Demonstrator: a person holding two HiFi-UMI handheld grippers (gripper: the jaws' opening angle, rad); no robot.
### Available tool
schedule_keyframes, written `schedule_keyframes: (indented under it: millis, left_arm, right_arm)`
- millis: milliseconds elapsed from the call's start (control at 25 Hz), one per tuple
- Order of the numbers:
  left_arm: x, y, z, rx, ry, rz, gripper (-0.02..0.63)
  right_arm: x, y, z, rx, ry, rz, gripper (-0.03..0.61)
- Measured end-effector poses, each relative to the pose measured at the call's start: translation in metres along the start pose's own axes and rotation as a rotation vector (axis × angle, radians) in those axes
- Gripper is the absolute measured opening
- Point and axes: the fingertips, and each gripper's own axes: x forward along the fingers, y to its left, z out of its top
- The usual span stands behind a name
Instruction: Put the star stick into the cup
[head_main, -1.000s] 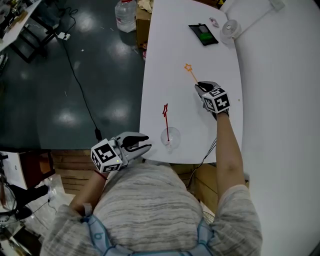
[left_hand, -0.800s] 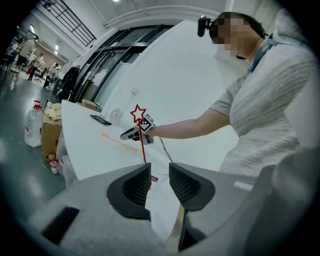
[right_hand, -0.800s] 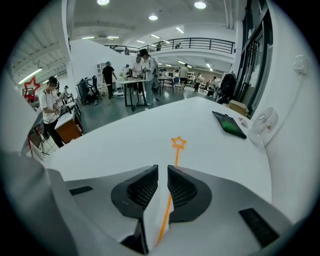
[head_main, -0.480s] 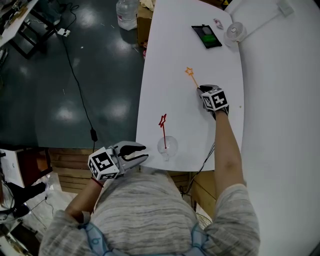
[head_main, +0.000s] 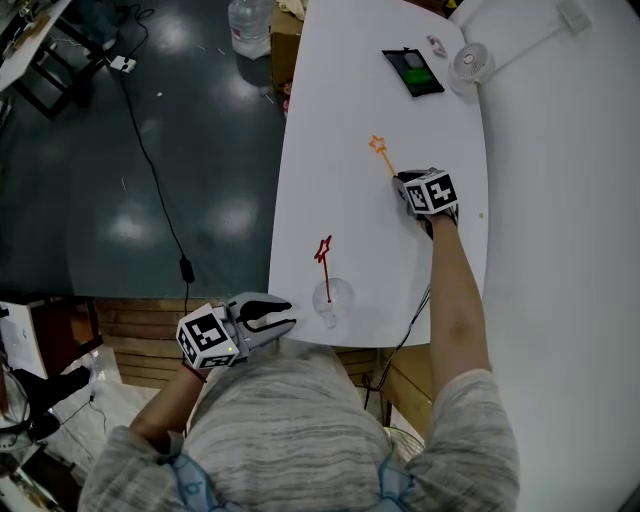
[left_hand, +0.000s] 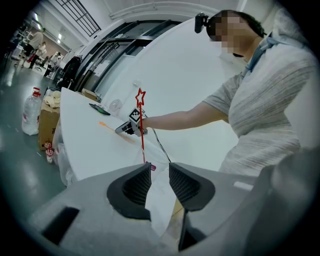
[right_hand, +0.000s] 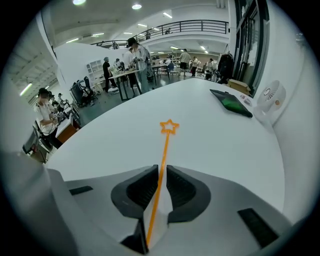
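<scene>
An orange star stick (head_main: 381, 150) lies on the white table (head_main: 330, 120), its star end pointing away from me. My right gripper (head_main: 403, 181) is at the stick's near end. In the right gripper view the thin orange star stick (right_hand: 162, 160) runs between the two jaws of the right gripper (right_hand: 160, 176), which are shut on it. A clear cup (head_main: 332, 297) stands near the table's front edge with a red star stick (head_main: 325, 262) upright in it. My left gripper (head_main: 288, 313) hovers off that edge, left of the cup, with a narrow gap and nothing in it. The red star stick (left_hand: 141, 122) rises just beyond the left gripper (left_hand: 160, 172).
A dark phone (head_main: 412, 70) with a green screen and a small white fan (head_main: 466, 62) sit at the table's far end. A second white table (head_main: 565, 220) adjoins on the right. On the floor to the left are a water bottle (head_main: 250, 22), a cardboard box (head_main: 283, 45) and a black cable (head_main: 150, 160).
My left gripper has drawn back from the cup, off the table's front edge, and its jaws have narrowed. The right gripper has stayed at the orange stick's end.
</scene>
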Motion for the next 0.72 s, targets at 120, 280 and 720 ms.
schedule_keyframes:
  millis: [120, 280, 720]
  left_arm:
    - [0.001, -0.001, -0.002, -0.004, -0.001, -0.008, 0.12]
    - [0.004, -0.005, -0.003, -0.001, 0.0, -0.021, 0.12]
    - [0.011, -0.012, -0.01, 0.008, 0.02, -0.066, 0.12]
  right_arm:
    - [0.002, -0.002, 0.0, 0.041, 0.03, 0.019, 0.023]
    - [0.003, -0.005, 0.001, 0.071, 0.082, 0.023, 0.023]
    - [-0.001, -0.003, 0.002, 0.053, 0.07, -0.074, 0.02]
